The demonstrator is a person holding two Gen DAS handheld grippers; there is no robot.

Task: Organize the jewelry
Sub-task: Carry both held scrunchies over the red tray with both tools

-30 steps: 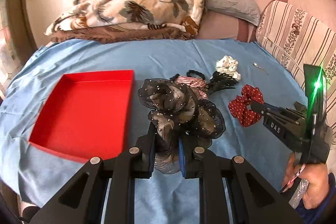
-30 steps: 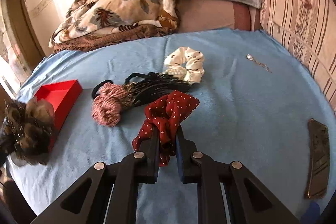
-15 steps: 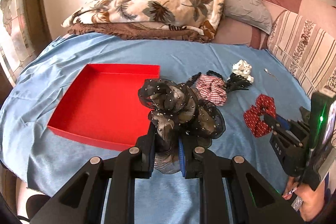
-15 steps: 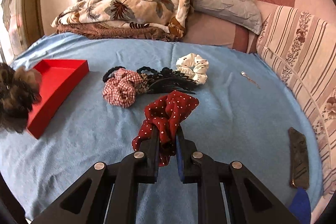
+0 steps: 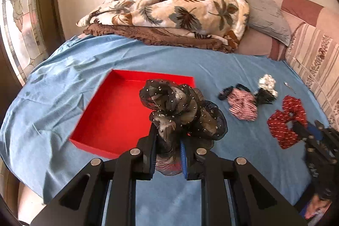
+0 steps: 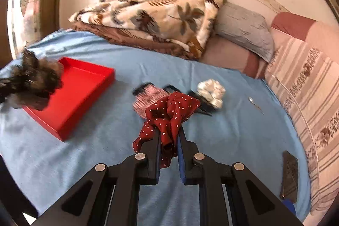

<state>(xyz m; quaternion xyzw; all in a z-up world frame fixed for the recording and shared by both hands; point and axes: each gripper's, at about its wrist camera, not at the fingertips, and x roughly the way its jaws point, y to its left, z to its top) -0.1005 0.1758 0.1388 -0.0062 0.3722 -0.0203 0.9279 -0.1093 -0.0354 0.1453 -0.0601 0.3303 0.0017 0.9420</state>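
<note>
My left gripper (image 5: 168, 141) is shut on a sheer black-and-brown studded scrunchie (image 5: 182, 111), held above the near right corner of the open red box (image 5: 118, 111). From the right wrist view the same scrunchie (image 6: 29, 84) hangs blurred over the box (image 6: 72, 94). My right gripper (image 6: 168, 138) is shut on a dark red polka-dot scrunchie (image 6: 169, 115), lifted off the blue sheet; in the left wrist view that red scrunchie (image 5: 286, 120) and right gripper (image 5: 300, 130) sit at the right edge. A pink plaid scrunchie (image 5: 243, 103), a black hair claw (image 5: 264, 96) and a white scrunchie (image 5: 267, 82) lie on the bed.
A small metal hairpin (image 6: 255, 104) lies right of the white scrunchie (image 6: 211, 90). A dark phone (image 6: 289, 175) rests near the bed's right edge. A leaf-print blanket (image 5: 169, 12), a grey pillow (image 5: 267, 16) and a striped cushion (image 6: 307, 99) border the blue sheet.
Both grippers have travelled left toward the red box with their scrunchies. The box now lies closer under the left gripper, and the red scrunchie has risen off the sheet.
</note>
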